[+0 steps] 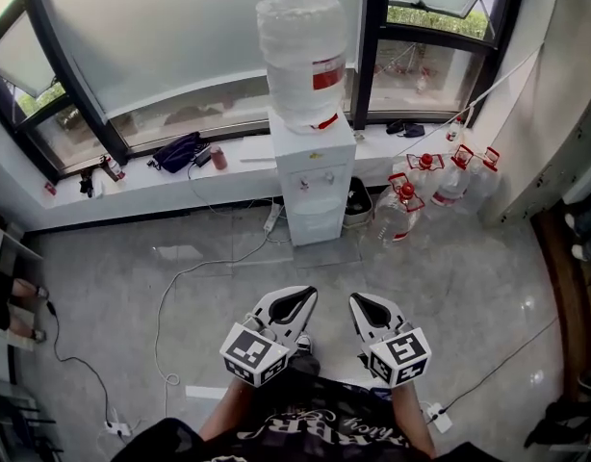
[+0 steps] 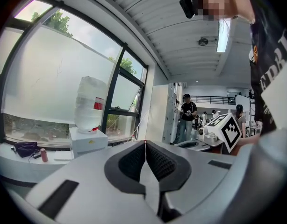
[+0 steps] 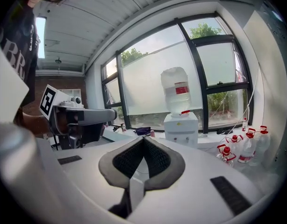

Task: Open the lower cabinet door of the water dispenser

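The white boxy water dispenser (image 1: pixel 313 176) is standing by the window. Its lower cabinet door (image 1: pixel 316 227) is sitting shut and showing only in the head view. The left gripper (image 1: pixel 301 298) and right gripper (image 1: pixel 362 302) are hovering well before the dispenser, jaws pressed together, empty.

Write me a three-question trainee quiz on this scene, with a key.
1. True or false: the lower cabinet door of the water dispenser is closed.
2. In the head view, what stands just right of the dispenser? A) red-capped plastic jugs B) cardboard boxes C) a stool
3. Fill in: the left gripper and the right gripper both have their jaws ____, with nothing between them.

Key: 1 true; 2 A; 3 shut.
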The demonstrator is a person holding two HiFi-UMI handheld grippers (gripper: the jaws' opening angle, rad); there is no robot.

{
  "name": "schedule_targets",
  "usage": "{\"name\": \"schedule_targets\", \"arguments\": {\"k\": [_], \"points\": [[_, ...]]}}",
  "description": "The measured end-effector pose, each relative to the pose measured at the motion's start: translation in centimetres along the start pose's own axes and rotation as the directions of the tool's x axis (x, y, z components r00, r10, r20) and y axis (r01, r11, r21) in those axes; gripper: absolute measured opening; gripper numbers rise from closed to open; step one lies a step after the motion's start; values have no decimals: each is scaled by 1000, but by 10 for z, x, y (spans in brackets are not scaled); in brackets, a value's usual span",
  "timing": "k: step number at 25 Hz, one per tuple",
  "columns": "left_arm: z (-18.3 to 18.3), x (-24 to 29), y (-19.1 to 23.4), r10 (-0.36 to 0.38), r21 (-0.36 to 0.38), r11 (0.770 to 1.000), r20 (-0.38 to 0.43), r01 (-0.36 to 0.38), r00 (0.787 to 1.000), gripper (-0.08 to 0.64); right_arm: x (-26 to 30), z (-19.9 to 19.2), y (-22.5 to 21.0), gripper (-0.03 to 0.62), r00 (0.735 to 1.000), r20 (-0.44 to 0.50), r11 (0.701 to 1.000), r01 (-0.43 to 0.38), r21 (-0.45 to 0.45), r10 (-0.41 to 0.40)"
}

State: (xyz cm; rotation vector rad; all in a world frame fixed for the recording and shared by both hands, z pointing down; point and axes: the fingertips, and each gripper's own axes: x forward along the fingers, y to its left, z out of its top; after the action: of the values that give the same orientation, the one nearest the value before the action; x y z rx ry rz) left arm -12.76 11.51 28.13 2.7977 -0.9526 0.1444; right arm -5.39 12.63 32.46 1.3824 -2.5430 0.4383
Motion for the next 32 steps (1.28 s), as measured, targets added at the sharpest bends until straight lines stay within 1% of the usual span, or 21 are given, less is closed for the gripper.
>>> {"name": "schedule_targets", "arguments": {"k": [6,11,18,22,25,28,32], "points": [[4,9,75,2,-6,1000,-14,-2,1000,20,66,21,-9,14,1000,-1,1000,26,8,-26],[0,25,114,-30,-3,1000,-47,30,998,20,96,26,-20,14,997,-8,997,71,25,-70],[-14,56,126,-98,-51,994,-86,94,991,20,107,19,-44,14,991,-54,991,125,54,-122],[-24,77,128,-116,-66,992,-112,109,987,20,113,16,-66,14,988,-69,988,141,66,-136],[-30,93,131,-113,-69,992,-134,105,984,20,121,14,-87,14,989,-72,988,134,74,-129],[-35,115,137,-101,-67,994,-156,91,983,20,133,15,-113,14,992,-69,991,111,69,-106],[-36,158,146,-89,-59,995,-178,80,980,20,153,20,-160,14,995,-59,995,82,51,-79]]}}
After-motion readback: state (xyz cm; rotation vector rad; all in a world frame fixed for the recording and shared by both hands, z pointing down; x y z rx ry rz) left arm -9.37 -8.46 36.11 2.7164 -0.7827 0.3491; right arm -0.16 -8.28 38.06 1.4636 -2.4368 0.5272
